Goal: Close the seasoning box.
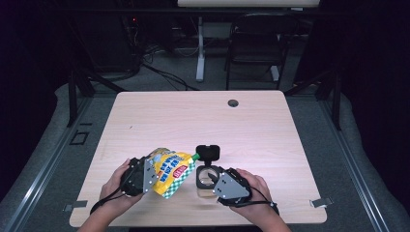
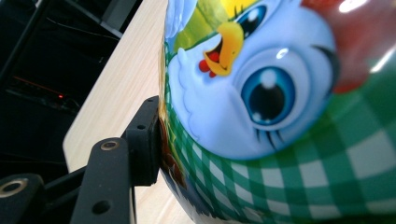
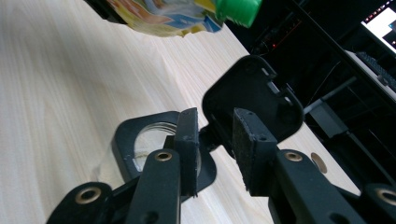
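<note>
Overhead forward-down view, two close tool views

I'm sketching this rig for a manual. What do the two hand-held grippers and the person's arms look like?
Each hand-held gripper, left and right, is black with a grey three-cornered plate on top, dotted with small holes. The jaws are flat black bars with brass-coloured rivets and rough dark pads. A thin black cable loops from each. The forearms are bare, with no sleeves showing.
</note>
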